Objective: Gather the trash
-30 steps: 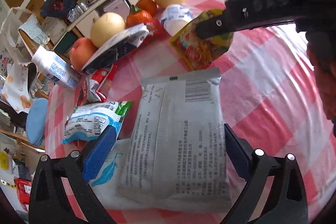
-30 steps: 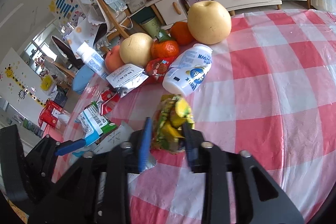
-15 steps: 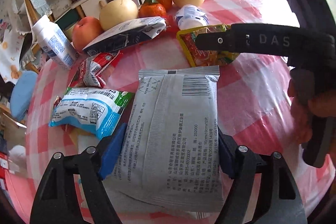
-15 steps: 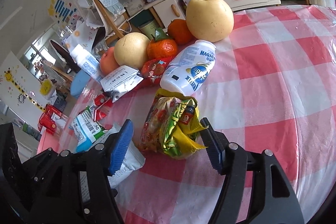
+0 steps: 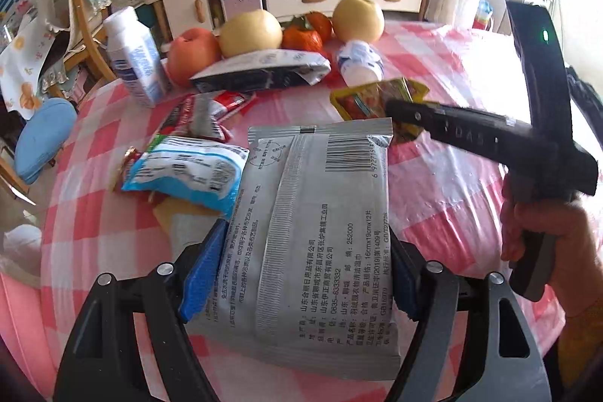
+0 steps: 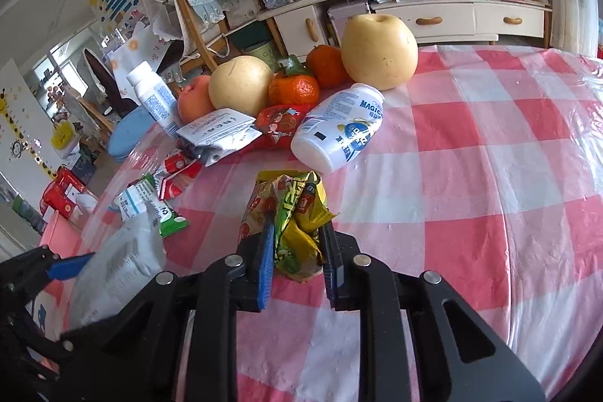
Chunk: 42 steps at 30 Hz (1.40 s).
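Observation:
A large silver packet (image 5: 316,183) with black print stands tilted up off the checked table, my left gripper (image 5: 306,251) shut on its two long edges. The same packet (image 6: 120,262) shows at the lower left of the right wrist view. My right gripper (image 6: 297,243) is closing, and its blue pads press on a crumpled yellow, green and red wrapper (image 6: 290,198). In the left wrist view that wrapper (image 5: 361,97) lies behind one of the right gripper's black fingers (image 5: 452,130). A hand (image 5: 546,236) holds the right gripper's handle.
Loose on the red-and-white cloth (image 6: 471,176) are a blue-white wrapper (image 5: 188,172), red wrappers (image 5: 203,115) and a silver-black packet (image 5: 260,70). Behind them sit pears (image 6: 377,51), oranges (image 6: 294,89), an apple (image 5: 192,51) and two white bottles (image 6: 339,130), one upright at the left edge.
My left gripper's pads closed onto the silver packet and raised it. My right gripper opened wide around the yellow wrapper, then squeezed it into a crumpled upright bunch.

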Motion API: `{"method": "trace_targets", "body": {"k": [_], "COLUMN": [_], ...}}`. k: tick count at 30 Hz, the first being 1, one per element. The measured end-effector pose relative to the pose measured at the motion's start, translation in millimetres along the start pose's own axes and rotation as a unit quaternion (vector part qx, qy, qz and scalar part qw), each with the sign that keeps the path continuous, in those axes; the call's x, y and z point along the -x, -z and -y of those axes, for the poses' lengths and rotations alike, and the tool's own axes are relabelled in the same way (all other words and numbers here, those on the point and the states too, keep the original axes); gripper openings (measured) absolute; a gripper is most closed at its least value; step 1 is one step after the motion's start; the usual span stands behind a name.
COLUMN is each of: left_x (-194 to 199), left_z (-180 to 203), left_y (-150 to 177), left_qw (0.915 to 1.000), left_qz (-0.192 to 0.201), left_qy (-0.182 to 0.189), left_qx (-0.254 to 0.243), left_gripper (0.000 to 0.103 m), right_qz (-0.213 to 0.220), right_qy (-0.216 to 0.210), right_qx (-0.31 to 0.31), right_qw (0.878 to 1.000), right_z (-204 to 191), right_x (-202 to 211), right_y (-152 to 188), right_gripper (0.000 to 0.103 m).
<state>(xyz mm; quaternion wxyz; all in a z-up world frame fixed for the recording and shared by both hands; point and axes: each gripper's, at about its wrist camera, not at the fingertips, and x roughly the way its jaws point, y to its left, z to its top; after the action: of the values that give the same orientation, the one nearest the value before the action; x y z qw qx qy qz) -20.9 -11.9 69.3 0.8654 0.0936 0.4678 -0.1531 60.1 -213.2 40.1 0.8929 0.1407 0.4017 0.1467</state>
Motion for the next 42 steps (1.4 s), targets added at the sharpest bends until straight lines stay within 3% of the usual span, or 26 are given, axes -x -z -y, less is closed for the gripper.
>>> {"method": "trace_targets", "body": {"k": [15, 24, 29, 34, 38, 40, 42], "left_x": [59.7, 90.7, 117.9, 138.0, 137.8, 133.8, 122.6], "left_z": [-58.4, -106.7, -145.8, -201.5, -234.9, -241.4, -240.6], "left_y": [12.4, 25.4, 35.9, 54.3, 67.3, 70.7, 71.1], "left_qw": [0.9967, 0.9907, 0.9816, 0.9679, 0.9625, 0.9626, 0.9638], "left_qz": [0.058, 0.084, 0.115, 0.128, 0.121, 0.115, 0.1], "left_qy": [-0.014, -0.022, -0.04, -0.051, -0.029, -0.026, -0.013], "left_qx": [0.055, 0.105, 0.147, 0.211, 0.241, 0.244, 0.247], "left_gripper": [0.076, 0.076, 0.067, 0.064, 0.063, 0.064, 0.079], "right_qz": [0.036, 0.037, 0.036, 0.031, 0.031, 0.028, 0.027], "right_qy": [0.019, 0.006, -0.03, -0.085, -0.101, -0.102, -0.09], "right_qx": [0.015, 0.02, 0.034, 0.08, 0.102, 0.101, 0.102], "right_qw": [0.999, 0.999, 0.998, 0.993, 0.989, 0.989, 0.99], "right_z": [-46.6, -92.9, -139.2, -213.6, -255.9, -264.6, -266.4], "right_x": [46.4, 63.4, 65.5, 58.3, 49.9, 45.7, 42.1], "right_y": [21.2, 41.8, 47.1, 48.0, 49.2, 51.5, 55.3], "right_gripper": [0.021, 0.021, 0.021, 0.021, 0.021, 0.021, 0.021]}}
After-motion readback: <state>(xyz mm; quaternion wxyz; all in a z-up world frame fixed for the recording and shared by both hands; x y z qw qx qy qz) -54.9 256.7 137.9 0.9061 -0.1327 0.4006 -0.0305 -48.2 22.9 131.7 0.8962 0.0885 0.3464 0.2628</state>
